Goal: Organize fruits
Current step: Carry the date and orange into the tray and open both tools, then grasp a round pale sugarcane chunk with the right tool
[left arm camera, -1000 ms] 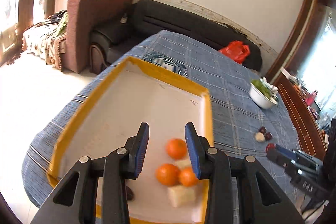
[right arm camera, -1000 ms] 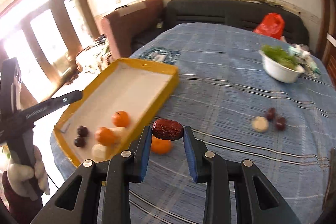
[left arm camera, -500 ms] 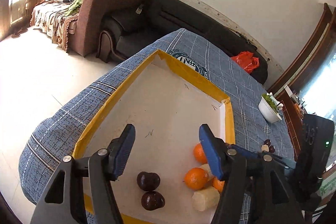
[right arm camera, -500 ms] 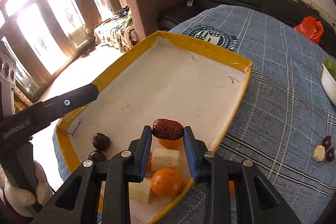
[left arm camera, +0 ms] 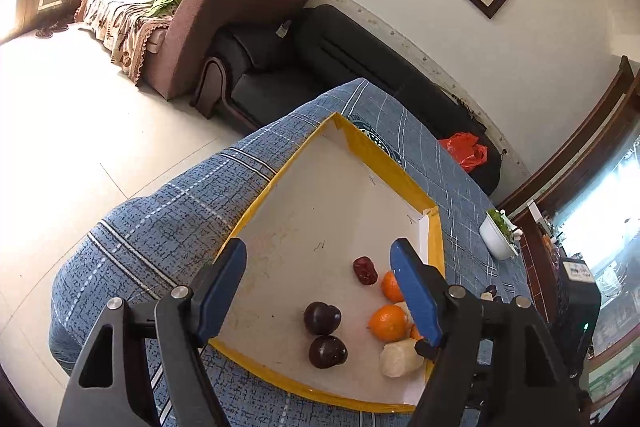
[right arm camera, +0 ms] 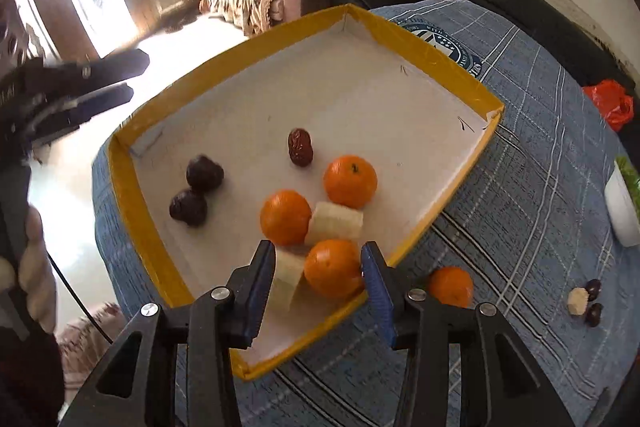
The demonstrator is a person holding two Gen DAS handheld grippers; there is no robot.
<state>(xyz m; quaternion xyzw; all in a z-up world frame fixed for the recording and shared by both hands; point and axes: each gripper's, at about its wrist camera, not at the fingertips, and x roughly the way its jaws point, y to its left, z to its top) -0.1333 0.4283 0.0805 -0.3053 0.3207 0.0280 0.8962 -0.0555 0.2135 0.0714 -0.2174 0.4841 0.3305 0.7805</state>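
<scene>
A yellow-rimmed white tray [right arm camera: 440,59] [left arm camera: 360,147] lies on the blue plaid tablecloth. In it lie a red date [right arm camera: 300,147] [left arm camera: 365,270], two dark plums [right arm camera: 204,173] [left arm camera: 322,318], three oranges [right arm camera: 350,181] [left arm camera: 388,323] and banana pieces [right arm camera: 336,223] [left arm camera: 400,359]. My right gripper [right arm camera: 318,279] is open and empty above the tray's near corner. My left gripper [left arm camera: 320,287] is wide open and empty above the tray's near edge. Outside the tray lie an orange [right arm camera: 450,286], a banana piece [right arm camera: 577,301] and two dark fruits [right arm camera: 593,289].
A white bowl of greens [right arm camera: 622,207] [left arm camera: 500,235] stands at the table's right. A red bag [right arm camera: 610,103] lies on the black sofa [left arm camera: 320,59] behind the table. The table's left edge drops to the floor [left arm camera: 80,107].
My right gripper opened and let the red date go; it now lies in the tray. My left gripper drew back to the left and opened wider.
</scene>
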